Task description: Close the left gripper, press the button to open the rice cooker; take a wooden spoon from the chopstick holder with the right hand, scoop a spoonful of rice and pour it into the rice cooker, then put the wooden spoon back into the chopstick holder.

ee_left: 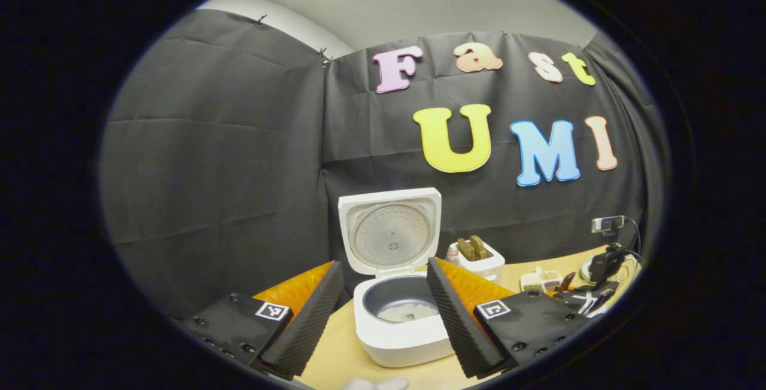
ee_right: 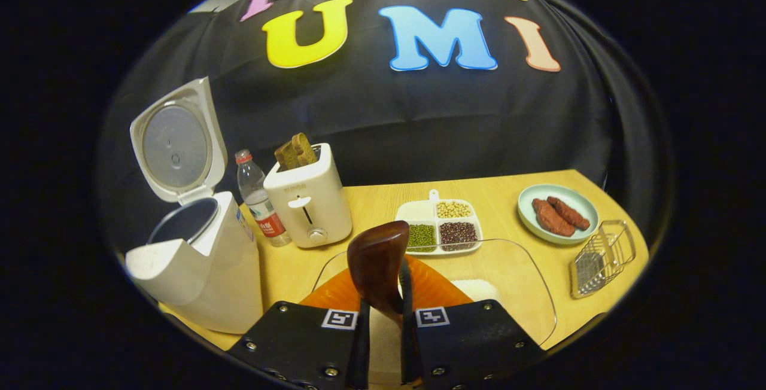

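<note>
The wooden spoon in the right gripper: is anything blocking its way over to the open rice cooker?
Nothing visible does. The wooden spoon is clamped in the right gripper, and the rice cooker stands open to its left, lid up. The water bottle and toaster sit farther back.

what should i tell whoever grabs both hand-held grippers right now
Left hand-held gripper: open, empty, facing the rice cooker.
Right hand-held gripper: shut on the wooden spoon, bowl up, above a clear container of rice.
Done: cooker lid open, spoon picked up. There is some rice in the pot.
Left: whether a scoop has been poured can't be told; pour if needed, then return the spoon to its holder.
</note>
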### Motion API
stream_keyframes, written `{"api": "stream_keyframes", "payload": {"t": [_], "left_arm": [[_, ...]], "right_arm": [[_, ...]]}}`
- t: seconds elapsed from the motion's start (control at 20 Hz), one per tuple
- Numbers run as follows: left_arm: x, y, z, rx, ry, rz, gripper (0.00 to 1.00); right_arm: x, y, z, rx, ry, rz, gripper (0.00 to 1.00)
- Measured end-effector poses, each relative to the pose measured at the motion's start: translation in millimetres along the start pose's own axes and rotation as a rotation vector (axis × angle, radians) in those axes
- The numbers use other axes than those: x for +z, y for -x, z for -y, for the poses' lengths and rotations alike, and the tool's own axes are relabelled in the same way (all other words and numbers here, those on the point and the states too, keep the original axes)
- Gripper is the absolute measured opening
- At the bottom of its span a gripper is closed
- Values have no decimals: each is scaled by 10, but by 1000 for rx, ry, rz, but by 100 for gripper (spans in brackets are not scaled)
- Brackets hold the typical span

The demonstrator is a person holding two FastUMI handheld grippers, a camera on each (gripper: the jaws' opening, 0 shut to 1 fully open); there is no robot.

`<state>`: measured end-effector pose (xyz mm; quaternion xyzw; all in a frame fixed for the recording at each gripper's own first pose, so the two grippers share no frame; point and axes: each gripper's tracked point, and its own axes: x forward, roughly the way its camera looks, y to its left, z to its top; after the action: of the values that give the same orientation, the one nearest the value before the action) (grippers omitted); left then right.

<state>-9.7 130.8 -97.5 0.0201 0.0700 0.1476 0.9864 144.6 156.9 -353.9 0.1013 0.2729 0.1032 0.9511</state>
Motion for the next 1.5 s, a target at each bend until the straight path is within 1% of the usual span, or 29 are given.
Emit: {"api": "stream_keyframes", "payload": {"t": [0.05, 0.25, 0.4, 0.6, 0.65, 0.75, 0.85, 1.0, 1.5], "left_arm": [[12, -4, -4, 1, 3, 1, 97], [47, -8, -15, 2, 9, 2, 97], [81, -15, -22, 1, 15, 3, 97], [137, -7, -62, 1, 9, 8, 97], [160, -5, -69, 0, 6, 9, 97], [199, 7, -71, -2, -1, 20, 97], [244, 14, -47, -7, -5, 29, 97], [277, 42, -24, -12, -5, 38, 97], [327, 163, -125, -2, 4, 46, 97]], "right_arm": [[-6, -3, 29, 16, -65, -10, 21], [47, -18, 264, 35, -328, -22, 21], [42, 26, 447, 51, -492, -25, 21], [159, 110, 710, 92, -720, 17, 21], [203, 133, 762, 113, -776, 39, 21], [285, 169, 842, 140, -867, 74, 21], [351, 202, 889, 153, -908, 106, 21], [412, 302, 908, 172, -929, 118, 21], [862, 581, 754, 251, -1080, 171, 21]]}}
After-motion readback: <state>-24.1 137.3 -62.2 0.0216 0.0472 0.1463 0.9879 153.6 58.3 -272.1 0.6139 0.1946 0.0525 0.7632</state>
